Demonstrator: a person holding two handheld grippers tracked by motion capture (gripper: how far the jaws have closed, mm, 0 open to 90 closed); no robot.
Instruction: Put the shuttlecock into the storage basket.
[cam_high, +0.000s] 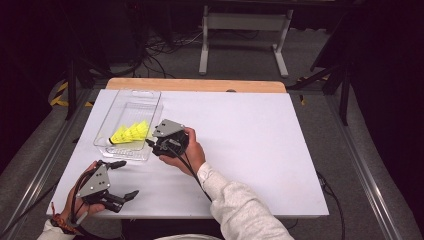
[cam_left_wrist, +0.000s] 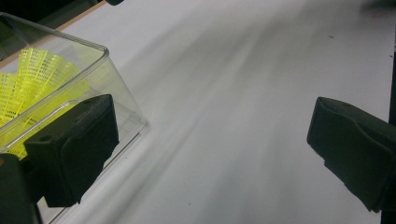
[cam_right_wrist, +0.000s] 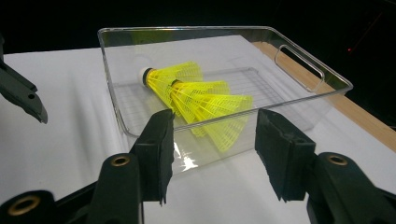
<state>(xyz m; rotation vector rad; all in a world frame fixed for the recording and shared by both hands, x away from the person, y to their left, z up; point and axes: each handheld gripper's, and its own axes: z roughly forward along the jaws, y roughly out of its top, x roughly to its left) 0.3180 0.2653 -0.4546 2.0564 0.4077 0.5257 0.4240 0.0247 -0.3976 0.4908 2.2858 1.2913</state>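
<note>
Right gripper view: right gripper (cam_right_wrist: 212, 140), jaws parted and grasping nothing, faces the clear tray (cam_right_wrist: 303, 63) containing nested yellow shuttlecocks (cam_right_wrist: 201, 98) (left gripper (cam_high: 122, 180) likewise released, resting near the table edge).

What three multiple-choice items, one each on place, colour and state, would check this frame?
1. Where do the shuttlecocks lie?
A. inside the clear tray
B. on the bare table beside it
C. between the left tongs

2. What colour are their skirts?
A. white
B. yellow
C. red

3. How do the right tongs stand?
A. clamped on a shuttlecock
B. shut on nothing
C. open, with nothing between the pads

Right letters:
1 A, since the right gripper view shows them nested on the tray floor within its walls.
2 B, as the mesh skirts are bright yellow in every view.
3 C, as both pads stand apart in front of the tray wall, gripping nothing.
</note>
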